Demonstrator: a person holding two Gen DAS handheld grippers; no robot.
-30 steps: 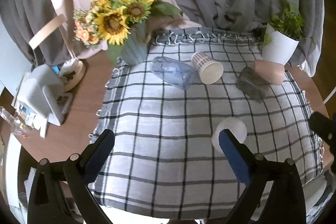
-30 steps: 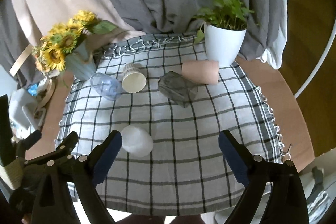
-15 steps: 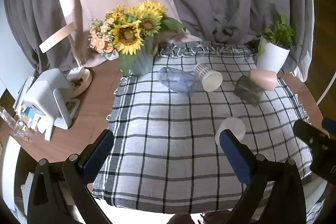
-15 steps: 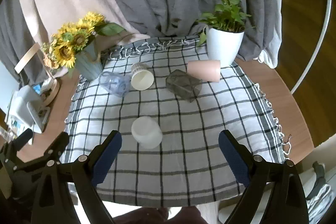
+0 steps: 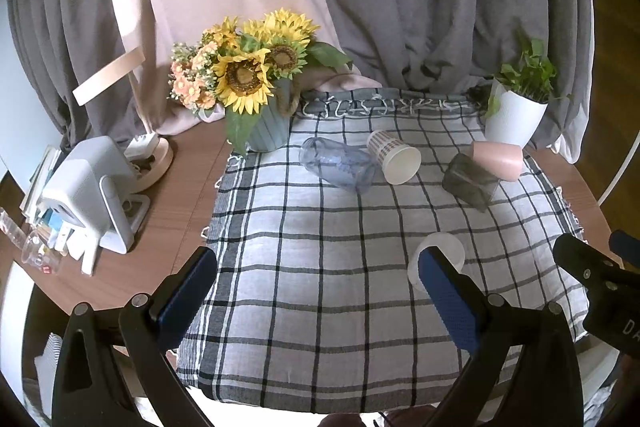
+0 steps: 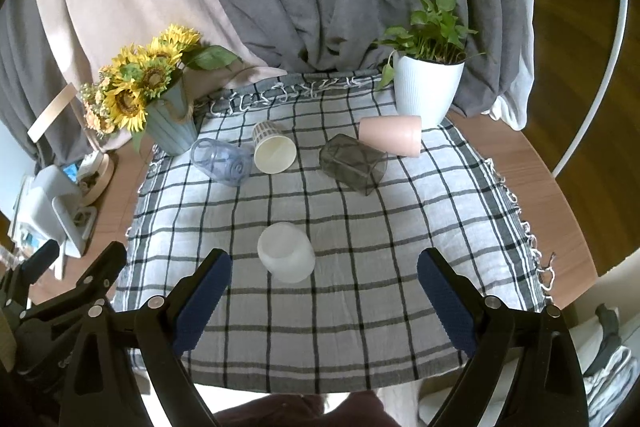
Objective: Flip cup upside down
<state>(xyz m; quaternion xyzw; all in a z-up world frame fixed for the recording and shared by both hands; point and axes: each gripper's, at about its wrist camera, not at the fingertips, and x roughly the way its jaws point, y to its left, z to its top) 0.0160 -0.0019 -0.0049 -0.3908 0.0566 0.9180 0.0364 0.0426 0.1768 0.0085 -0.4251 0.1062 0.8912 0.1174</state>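
A white frosted cup stands upside down on the checked cloth, near the front; it also shows in the left wrist view, partly behind my left gripper's right finger. Further back, lying on their sides, are a clear bluish cup, a paper cup, a dark grey cup and a pink cup. My left gripper is open and empty above the cloth's front. My right gripper is open and empty, just in front of the white cup.
A sunflower vase stands at the back left and a white plant pot at the back right. A white device and clutter sit on the wooden table left of the cloth. Curtains hang behind.
Both grippers have pulled back and up from the table, so the cups look smaller and farther. Both stay open. The cups have not moved.
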